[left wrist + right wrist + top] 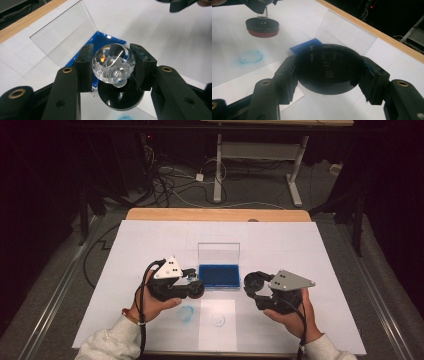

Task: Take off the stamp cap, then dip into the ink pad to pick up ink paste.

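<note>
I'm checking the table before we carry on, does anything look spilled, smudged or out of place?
Yes: a smudged blue ring stains the white table cover in front of the open blue ink pad, beside the paper sheet. It looks like stray stamp ink. The left tongs hold the crystal-handled stamp; the right tongs hold a black round cap.

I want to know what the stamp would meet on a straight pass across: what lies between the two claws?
In the high view, the open blue ink pad, with its clear lid standing up, lies between the left claw holding the stamp and the right claw.
</note>
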{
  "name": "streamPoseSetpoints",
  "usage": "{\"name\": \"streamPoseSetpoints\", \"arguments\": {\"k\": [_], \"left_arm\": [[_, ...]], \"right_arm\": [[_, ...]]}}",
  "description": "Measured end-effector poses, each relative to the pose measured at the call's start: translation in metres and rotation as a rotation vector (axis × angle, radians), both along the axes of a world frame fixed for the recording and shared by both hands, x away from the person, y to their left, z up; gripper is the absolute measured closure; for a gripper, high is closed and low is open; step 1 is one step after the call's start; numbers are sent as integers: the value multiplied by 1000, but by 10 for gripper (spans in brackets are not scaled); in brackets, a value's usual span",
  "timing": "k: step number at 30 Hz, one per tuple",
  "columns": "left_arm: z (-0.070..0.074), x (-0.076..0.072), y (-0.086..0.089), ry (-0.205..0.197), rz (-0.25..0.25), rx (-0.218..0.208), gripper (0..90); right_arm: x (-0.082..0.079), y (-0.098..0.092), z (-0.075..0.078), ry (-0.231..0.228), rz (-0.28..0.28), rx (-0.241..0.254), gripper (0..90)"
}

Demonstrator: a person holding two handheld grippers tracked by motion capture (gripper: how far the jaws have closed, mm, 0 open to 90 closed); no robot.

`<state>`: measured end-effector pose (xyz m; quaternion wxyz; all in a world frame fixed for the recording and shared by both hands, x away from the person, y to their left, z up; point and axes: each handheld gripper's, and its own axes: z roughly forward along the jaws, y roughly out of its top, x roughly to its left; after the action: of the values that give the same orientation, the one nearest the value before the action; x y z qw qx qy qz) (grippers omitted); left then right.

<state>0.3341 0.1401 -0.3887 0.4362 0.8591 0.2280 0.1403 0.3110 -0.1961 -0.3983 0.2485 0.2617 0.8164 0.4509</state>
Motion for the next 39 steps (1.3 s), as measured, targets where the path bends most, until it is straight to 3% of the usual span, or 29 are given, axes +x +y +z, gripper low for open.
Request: {"name": "streamPoseSetpoints", "arguments": {"k": [12, 22, 30, 39], "left_arm": [[0, 3, 2, -19, 11, 14, 552], [3, 7, 0, -37, 13, 19, 552], [18, 16, -5, -52, 3, 11, 552], [37, 35, -16, -56, 0, 34, 552]], "right_arm": [[-3, -31, -5, 5, -75, -16, 388], [-8, -52, -10, 26, -125, 0, 387], [-13, -65, -17, 57, -155, 0, 387], [-11, -62, -19, 69, -149, 3, 387]]}}
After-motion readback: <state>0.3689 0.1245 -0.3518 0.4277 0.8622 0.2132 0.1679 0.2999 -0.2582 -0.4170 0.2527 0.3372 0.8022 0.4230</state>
